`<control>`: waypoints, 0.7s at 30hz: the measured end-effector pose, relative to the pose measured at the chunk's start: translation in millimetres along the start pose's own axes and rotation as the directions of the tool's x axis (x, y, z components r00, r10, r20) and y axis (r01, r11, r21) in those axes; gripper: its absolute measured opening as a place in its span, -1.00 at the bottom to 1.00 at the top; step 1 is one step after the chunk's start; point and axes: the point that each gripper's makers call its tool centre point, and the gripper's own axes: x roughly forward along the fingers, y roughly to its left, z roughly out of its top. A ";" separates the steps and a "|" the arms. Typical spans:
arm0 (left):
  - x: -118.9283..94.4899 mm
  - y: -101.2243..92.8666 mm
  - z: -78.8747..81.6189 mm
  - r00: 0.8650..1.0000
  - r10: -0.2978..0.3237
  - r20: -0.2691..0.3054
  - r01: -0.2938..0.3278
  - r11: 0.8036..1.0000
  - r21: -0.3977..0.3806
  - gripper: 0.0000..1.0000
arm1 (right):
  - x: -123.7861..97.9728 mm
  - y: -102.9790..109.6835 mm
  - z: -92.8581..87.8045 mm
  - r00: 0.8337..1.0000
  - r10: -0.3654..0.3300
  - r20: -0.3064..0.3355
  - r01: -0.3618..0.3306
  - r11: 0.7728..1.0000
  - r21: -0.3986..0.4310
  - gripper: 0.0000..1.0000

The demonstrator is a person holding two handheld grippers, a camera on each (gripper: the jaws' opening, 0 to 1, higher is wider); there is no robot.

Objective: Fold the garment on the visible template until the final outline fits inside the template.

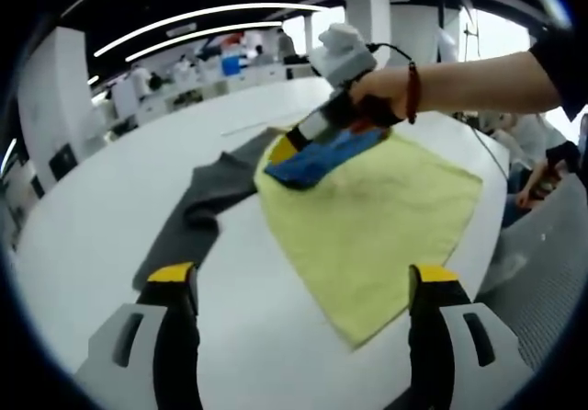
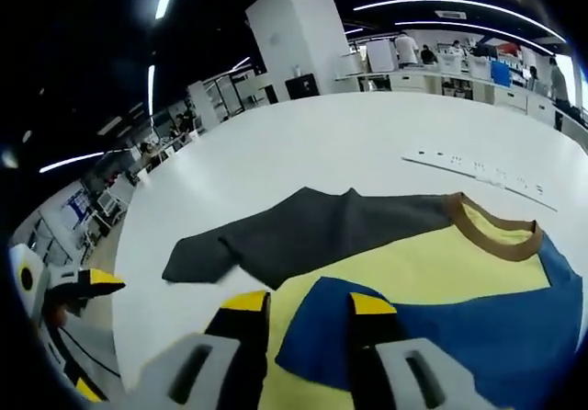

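Observation:
The garment (image 1: 367,217) lies flat on the white table (image 1: 101,217). It has a yellow body, a blue panel (image 2: 478,327), a brown collar (image 2: 496,231) and a dark grey sleeve (image 2: 303,231) spread out to one side. My left gripper (image 1: 303,286) hovers wide open before the near hem, with nothing between its jaws. A hand holds my right gripper (image 1: 299,143) down at the blue panel near the grey sleeve. In the right gripper view, this gripper (image 2: 308,304) has its jaws a short way apart just over the edge where blue meets yellow.
A thin white strip (image 2: 478,166) lies on the table beyond the collar. The left gripper's yellow tip (image 2: 87,283) shows at the table's edge in the right gripper view. Desks, white pillars and people stand around the far side of the room.

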 end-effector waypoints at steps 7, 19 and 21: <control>0.2 -0.8 -2.3 1.000 -0.001 -0.009 0.001 1.000 0.004 0.82 | 8.8 -15.9 1.1 0.998 -0.062 -0.014 0.061 0.998 -0.023 -0.40; 2.0 -0.7 -4.1 1.000 -0.004 -0.016 0.004 1.000 0.002 0.81 | 19.8 -31.8 -14.4 0.993 -0.085 -0.087 0.078 0.994 -0.080 -0.54; 1.7 0.1 -4.8 1.000 -0.002 -0.018 0.002 1.000 0.000 0.81 | 21.4 -33.4 -12.8 0.992 -0.093 -0.081 0.086 0.992 -0.089 -0.61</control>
